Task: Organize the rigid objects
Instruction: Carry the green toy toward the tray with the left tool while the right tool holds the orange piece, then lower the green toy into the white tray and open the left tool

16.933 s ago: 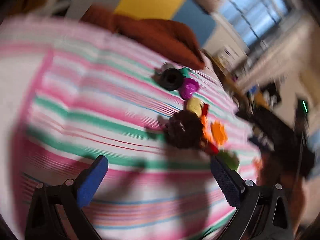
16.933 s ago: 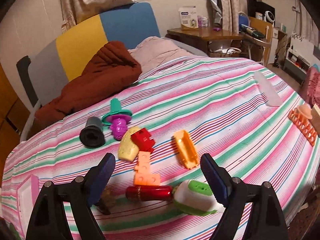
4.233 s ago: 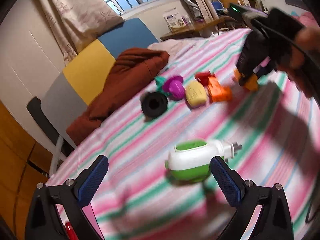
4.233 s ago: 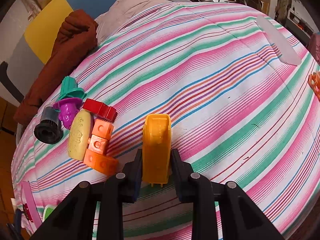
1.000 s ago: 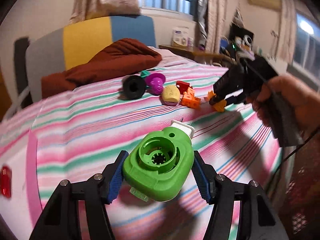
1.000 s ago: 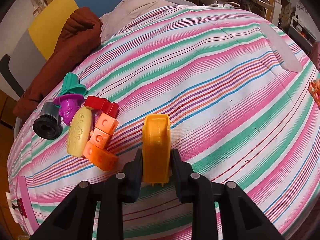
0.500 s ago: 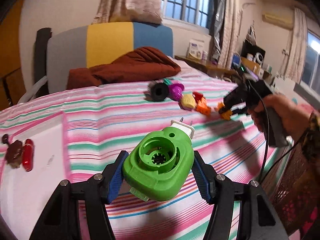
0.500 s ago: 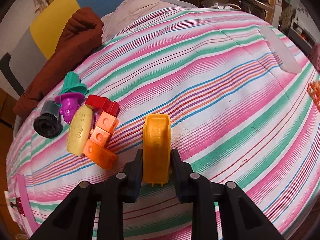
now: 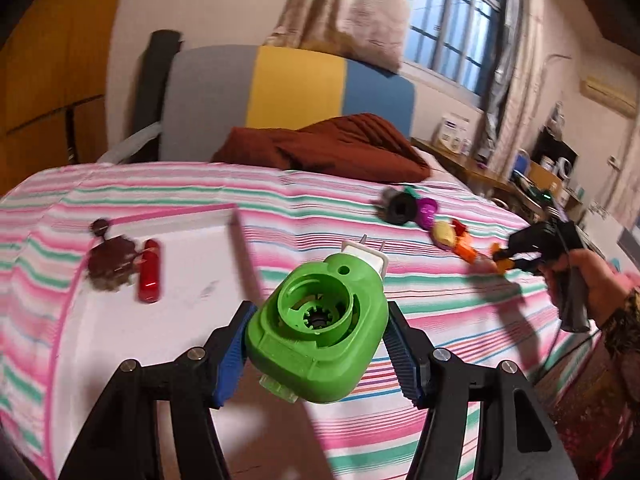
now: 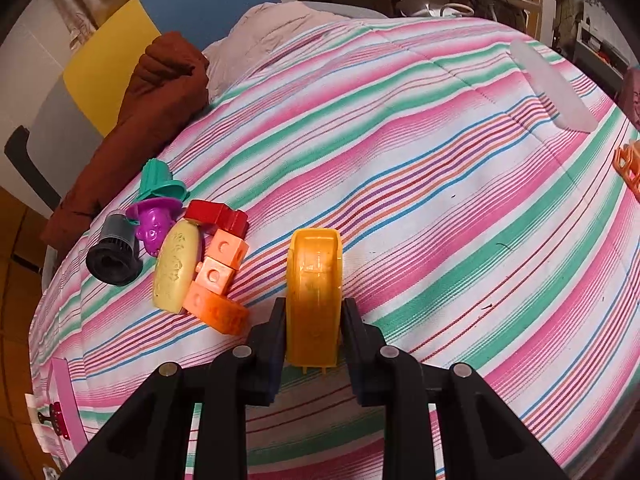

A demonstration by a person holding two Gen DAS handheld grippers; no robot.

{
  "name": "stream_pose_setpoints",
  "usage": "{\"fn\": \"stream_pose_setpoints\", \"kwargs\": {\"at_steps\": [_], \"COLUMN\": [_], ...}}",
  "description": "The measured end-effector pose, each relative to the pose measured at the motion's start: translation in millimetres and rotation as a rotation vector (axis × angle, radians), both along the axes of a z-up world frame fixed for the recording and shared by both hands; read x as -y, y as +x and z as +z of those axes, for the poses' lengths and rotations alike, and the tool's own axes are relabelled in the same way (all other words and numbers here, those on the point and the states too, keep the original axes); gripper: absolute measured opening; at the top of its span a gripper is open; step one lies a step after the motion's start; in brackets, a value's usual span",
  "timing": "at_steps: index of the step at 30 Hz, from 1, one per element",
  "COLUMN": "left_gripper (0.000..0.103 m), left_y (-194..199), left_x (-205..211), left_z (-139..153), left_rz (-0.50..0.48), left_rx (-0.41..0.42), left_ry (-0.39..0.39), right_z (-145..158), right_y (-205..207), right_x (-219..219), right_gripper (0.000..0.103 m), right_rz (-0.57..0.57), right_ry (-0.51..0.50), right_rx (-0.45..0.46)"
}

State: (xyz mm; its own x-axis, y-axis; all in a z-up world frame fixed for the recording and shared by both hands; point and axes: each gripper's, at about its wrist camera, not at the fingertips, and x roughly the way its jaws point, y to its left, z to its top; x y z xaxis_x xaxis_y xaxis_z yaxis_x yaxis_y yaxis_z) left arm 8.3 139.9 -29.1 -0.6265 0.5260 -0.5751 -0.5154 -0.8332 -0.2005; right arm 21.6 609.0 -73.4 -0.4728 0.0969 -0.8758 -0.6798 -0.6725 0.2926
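Gripping: left tongs (image 9: 318, 354) closed on green plug toy (image 9: 318, 330), held above the bed (image 9: 440, 292), white prongs pointing away.
Right tongs (image 10: 313, 332): closed on orange piece (image 10: 315, 294), held lengthwise over the striped cover.
Toy cluster: black cylinder (image 10: 113, 252), purple toy (image 10: 153, 222), teal piece (image 10: 160, 180), yellow oval (image 10: 176, 266), red block (image 10: 218, 216), orange blocks (image 10: 216, 284) packed together, just left of the orange piece.
White sheet (image 9: 140, 320): carries a brown item (image 9: 110, 264) touching a red cylinder (image 9: 149, 276).

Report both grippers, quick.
Left gripper: shut on the green plug.
Right gripper: shut on the orange piece.
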Motion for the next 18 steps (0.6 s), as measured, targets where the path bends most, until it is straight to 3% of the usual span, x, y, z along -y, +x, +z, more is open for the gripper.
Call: {"fn": "stream_pose_setpoints", "kwargs": {"at_steps": [9,18], "left_gripper": [0.063,0.063], "left_y": [-23,-50], "left_x": [55,98], "left_z": [-7,-25], "left_rz": [0.181,0.369], "left_rx": [0.042,0.140], "left_ry": [-0.019,-0.063], "right_z": [2,5], "right_y": [-4,1], "right_x": [13,14], "right_gripper": [0.025,0.025], "right_rz": [0.026,0.019], "right_ry": [0.016,0.026], "right_rx": [-0.011,-0.019]}}
